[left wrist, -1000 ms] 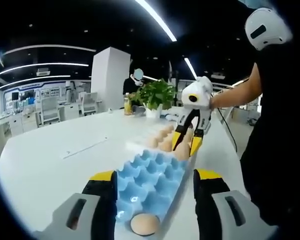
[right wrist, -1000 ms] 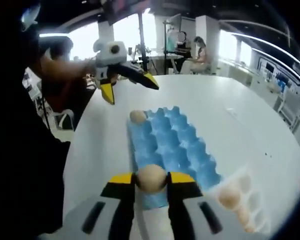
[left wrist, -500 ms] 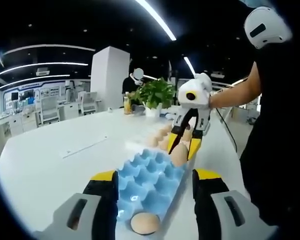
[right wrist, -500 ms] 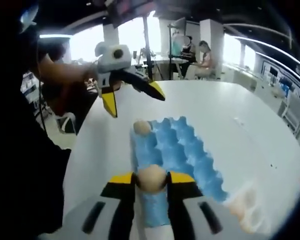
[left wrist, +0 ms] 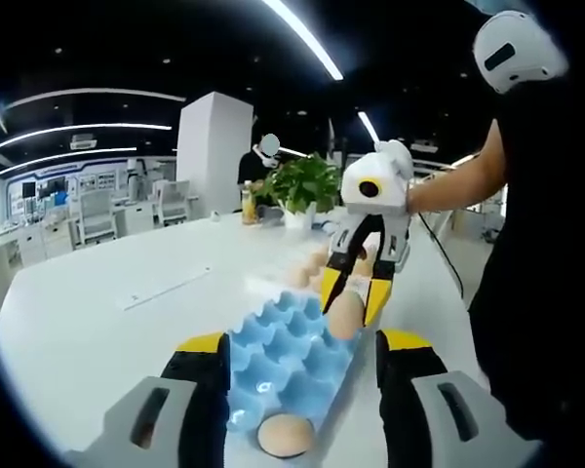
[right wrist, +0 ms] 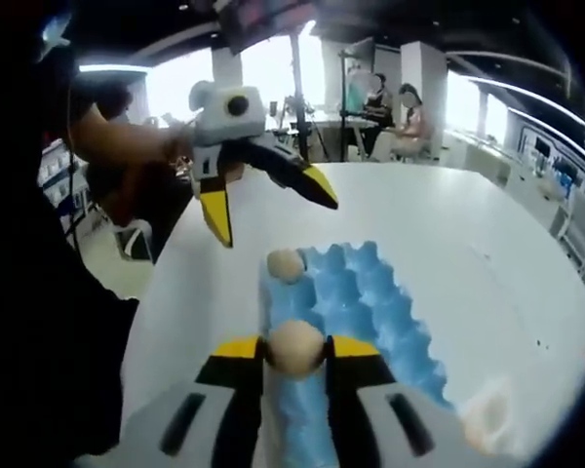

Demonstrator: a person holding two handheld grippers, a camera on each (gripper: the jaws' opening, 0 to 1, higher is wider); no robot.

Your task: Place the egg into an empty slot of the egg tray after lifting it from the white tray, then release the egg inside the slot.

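Right gripper view: right gripper (right wrist: 294,349) clamps egg (right wrist: 294,347) over near end of blue egg tray (right wrist: 370,302), lift done, lowering and release left; left gripper (right wrist: 263,200) hangs wide, empty, beyond one seated egg (right wrist: 286,264).

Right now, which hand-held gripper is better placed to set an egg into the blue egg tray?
Right. The right hand-held gripper already grips an egg over the blue egg tray; the left hand-held gripper hangs open and empty.
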